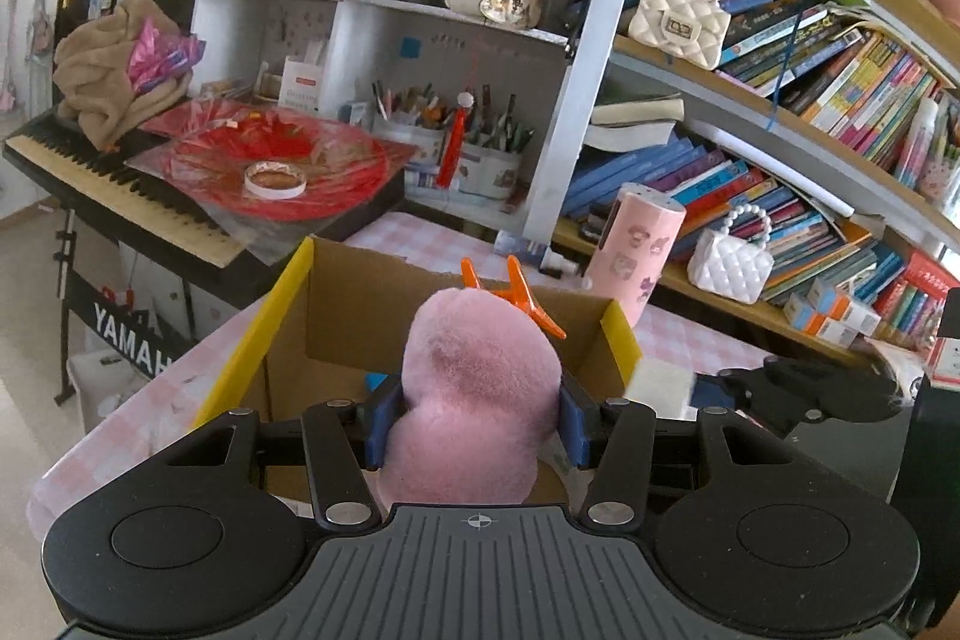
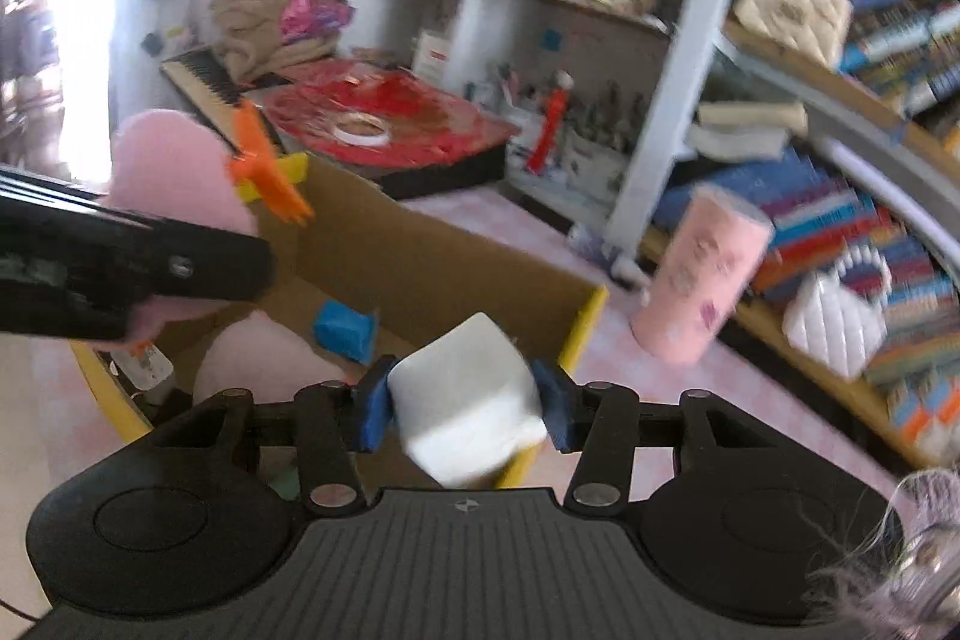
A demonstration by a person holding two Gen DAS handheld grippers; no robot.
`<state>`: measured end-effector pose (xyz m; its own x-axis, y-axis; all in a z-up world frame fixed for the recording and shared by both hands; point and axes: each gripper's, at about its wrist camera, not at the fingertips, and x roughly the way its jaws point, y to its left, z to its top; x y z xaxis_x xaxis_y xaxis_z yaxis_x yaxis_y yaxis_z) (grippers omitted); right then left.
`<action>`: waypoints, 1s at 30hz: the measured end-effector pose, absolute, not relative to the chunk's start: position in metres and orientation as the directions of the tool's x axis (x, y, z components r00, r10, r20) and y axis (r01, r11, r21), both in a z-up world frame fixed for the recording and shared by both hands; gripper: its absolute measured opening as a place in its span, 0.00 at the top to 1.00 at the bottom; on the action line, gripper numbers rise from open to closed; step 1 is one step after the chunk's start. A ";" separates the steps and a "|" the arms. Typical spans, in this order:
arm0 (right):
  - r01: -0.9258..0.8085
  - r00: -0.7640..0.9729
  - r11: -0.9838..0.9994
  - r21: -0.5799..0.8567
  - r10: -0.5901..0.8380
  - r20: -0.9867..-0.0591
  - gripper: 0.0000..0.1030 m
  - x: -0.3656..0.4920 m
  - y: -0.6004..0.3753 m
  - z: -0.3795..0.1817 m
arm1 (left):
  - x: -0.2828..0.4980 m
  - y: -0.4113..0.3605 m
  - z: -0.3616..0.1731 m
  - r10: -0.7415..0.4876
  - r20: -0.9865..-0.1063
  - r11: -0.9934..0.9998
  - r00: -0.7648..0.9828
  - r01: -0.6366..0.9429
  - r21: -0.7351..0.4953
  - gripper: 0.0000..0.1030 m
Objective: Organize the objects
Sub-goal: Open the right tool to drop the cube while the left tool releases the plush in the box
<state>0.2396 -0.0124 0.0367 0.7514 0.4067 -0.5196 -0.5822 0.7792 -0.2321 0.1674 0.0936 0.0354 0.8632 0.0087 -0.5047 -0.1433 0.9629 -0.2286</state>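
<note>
The left tongs are pinching a pink plush toy between the blue pads, low in the frame's centre, an orange clip sticking up behind it. The right tongs are squeezing a white foam cube at lower centre, jaws part closed on it. Both are hovering over the open cardboard box sitting on the pink-checked counter. A blue block is lying inside. A pink cylinder is standing just right of the box.
</note>
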 end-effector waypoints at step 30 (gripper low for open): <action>-0.508 0.794 0.848 -0.153 0.392 -0.464 0.26 0.212 -0.045 0.037 | 0.206 0.084 0.007 0.018 -0.579 0.984 0.815 -0.117 -0.134 0.51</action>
<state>0.2122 -0.0454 0.0369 0.7942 0.3920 -0.4644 -0.5078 0.8478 -0.1527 0.2063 0.0842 0.0067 0.8154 0.0182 -0.5786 -0.1170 0.9841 -0.1339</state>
